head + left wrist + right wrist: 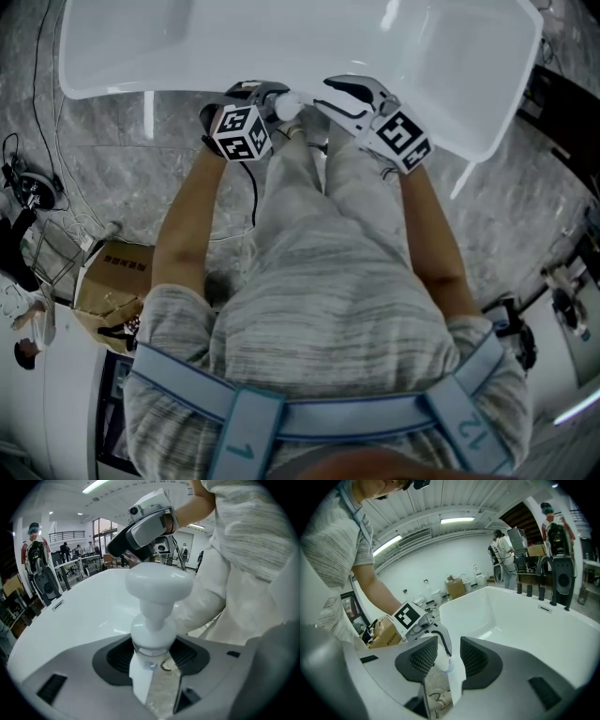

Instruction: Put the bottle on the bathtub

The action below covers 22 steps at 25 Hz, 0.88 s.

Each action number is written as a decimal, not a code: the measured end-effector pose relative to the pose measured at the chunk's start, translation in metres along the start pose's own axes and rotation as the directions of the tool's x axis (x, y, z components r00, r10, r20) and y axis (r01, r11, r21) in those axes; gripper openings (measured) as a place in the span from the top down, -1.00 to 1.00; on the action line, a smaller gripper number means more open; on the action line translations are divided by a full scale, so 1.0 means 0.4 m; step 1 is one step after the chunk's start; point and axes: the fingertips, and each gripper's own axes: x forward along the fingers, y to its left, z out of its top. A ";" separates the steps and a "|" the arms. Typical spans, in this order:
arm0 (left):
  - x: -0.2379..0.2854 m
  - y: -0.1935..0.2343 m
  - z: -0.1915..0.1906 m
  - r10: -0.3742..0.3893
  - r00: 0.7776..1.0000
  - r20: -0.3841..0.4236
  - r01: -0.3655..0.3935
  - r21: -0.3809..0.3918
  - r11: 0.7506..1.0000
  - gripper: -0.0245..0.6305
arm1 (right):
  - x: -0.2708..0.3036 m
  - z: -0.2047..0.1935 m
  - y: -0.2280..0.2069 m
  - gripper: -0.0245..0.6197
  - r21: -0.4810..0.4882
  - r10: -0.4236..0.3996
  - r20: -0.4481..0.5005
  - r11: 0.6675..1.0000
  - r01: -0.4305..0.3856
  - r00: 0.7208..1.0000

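A white pump bottle (157, 602) stands upright between my left gripper's (152, 656) pads, which are shut on its neck just below the round pump head. In the head view the bottle top (287, 106) shows between the two grippers at the near rim of the white bathtub (187, 56). My left gripper (272, 98) is on its left and my right gripper (328, 94) on its right. In the right gripper view the right gripper (449, 656) has its pads apart and nothing gripped; the bottle (440, 660) sits just past its tips.
The tub's basin (525, 620) stretches away, with dark faucet fittings (543, 592) on its far rim. A cardboard box (112, 281) and cables (56, 187) lie on the marble floor at the left. People (501, 559) stand in the background. The wearer's legs (319, 216) are against the tub.
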 end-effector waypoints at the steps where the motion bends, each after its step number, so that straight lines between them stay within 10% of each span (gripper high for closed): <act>1: 0.001 -0.001 -0.003 0.003 1.000 0.004 -0.003 -0.005 1.000 0.19 | 0.003 0.000 0.003 0.52 -0.001 0.001 -0.002 1.000 -0.001 1.000; 22: 0.023 0.000 -0.039 -0.046 0.998 0.039 0.045 0.005 0.999 0.19 | 0.058 -0.022 0.034 0.52 0.001 0.028 -0.046 1.000 -0.028 0.999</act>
